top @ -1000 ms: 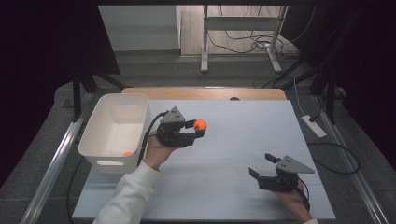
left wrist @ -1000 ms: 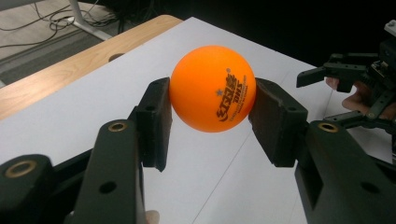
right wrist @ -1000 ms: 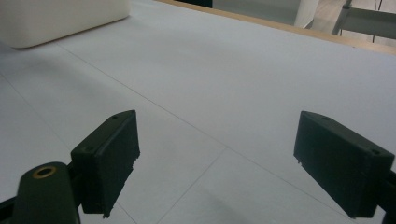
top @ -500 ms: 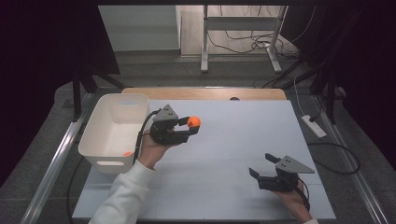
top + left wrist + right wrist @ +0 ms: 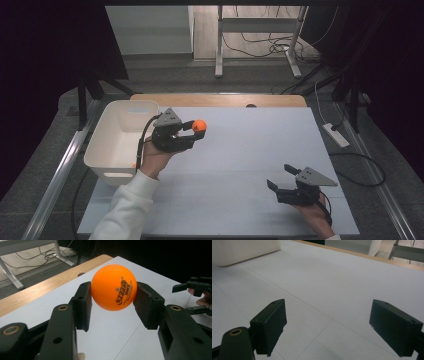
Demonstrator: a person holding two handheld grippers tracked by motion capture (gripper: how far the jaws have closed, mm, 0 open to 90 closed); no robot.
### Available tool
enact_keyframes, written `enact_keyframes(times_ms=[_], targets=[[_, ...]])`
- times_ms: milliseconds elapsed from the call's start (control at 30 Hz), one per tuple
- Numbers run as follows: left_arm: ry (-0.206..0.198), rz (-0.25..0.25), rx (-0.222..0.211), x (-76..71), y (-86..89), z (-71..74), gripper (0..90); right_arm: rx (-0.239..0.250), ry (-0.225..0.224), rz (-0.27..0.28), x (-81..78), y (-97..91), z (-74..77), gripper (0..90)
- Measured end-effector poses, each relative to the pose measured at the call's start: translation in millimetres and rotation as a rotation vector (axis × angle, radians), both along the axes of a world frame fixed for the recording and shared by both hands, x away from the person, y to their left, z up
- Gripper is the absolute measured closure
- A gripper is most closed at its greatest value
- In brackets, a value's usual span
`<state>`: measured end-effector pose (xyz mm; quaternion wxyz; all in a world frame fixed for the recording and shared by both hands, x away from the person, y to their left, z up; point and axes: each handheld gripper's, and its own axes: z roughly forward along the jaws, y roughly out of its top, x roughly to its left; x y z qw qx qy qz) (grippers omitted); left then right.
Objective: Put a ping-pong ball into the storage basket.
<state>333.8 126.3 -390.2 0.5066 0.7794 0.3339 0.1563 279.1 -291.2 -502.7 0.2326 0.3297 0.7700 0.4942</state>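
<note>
An orange ping-pong ball [image 5: 113, 287] with dark print sits between the pads of my left gripper [image 5: 112, 302], which is shut on it. In the high view that left gripper [image 5: 195, 131] is held above the table just right of the white bin [image 5: 116, 126], with the ball [image 5: 199, 125] at its tip. A second orange ball [image 5: 135, 165] lies in the bin near its front wall, mostly hidden by the hand. My right gripper [image 5: 280, 178] rests low at the table's front right, open, and nothing lies between its jaws [image 5: 329, 325].
The white table top [image 5: 250, 150] has a wooden strip [image 5: 220, 100] along its far edge. A power strip [image 5: 336, 135] and cables lie on the floor to the right. A metal rail [image 5: 60, 175] runs along the left side.
My left gripper has carried the orange ball leftward and slightly up, closer to the white bin. The right gripper has stayed where it was.
</note>
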Motion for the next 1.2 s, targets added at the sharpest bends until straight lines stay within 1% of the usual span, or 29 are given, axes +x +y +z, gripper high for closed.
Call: enact_keyframes(times_ms=[667, 967, 1200], targets=[[-0.017, 0.064, -0.023, -4.7, 29.9, 8.8, 50.1, -0.002, 0.004, 0.002, 0.2, 0.6, -0.6, 14.1], [-0.015, 0.096, -0.026, -5.4, 40.2, 8.6, 50.1, -0.005, 0.006, 0.004, 0.3, 0.8, -0.7, 14.1], [-0.020, 0.121, -0.035, -7.9, 52.4, 10.4, 50.1, -0.007, 0.004, 0.004, 0.4, 0.9, -0.9, 14.1]])
